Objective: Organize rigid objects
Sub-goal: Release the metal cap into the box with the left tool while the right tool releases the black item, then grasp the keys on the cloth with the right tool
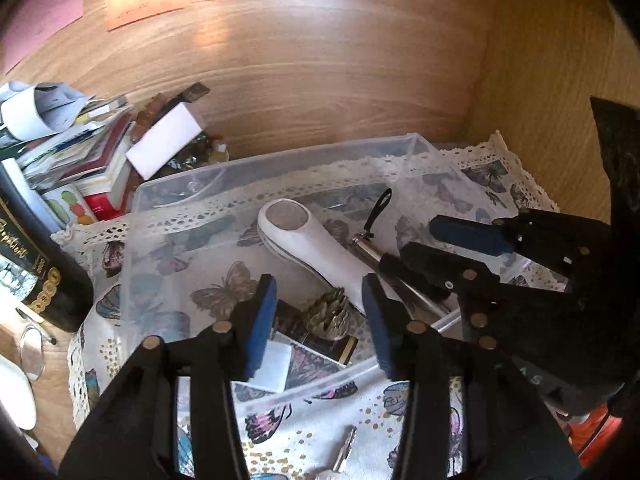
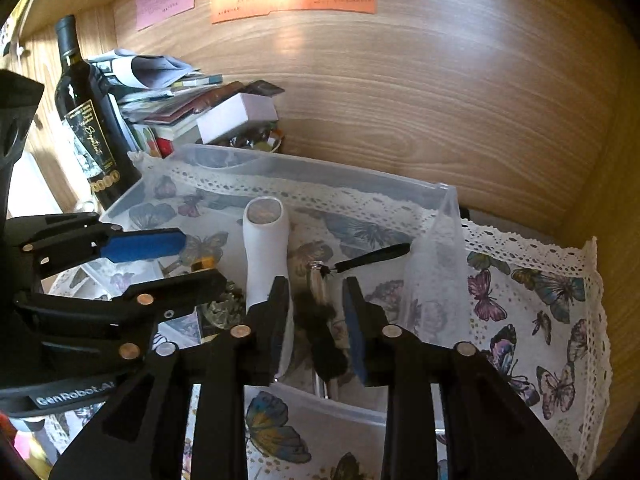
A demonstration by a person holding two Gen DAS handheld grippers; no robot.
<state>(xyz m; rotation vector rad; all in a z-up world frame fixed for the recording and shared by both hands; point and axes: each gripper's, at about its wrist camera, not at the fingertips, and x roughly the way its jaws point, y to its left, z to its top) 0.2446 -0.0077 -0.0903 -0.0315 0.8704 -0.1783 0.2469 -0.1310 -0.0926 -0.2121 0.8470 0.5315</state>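
Where butterfly cloth (image 2: 532, 320) covers shelf, wood-grain wall (image 2: 420, 88) behind.

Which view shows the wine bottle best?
The right wrist view: the wine bottle stands whole, neck to base, label readable. The left wrist view shows only its lower body at the frame edge.
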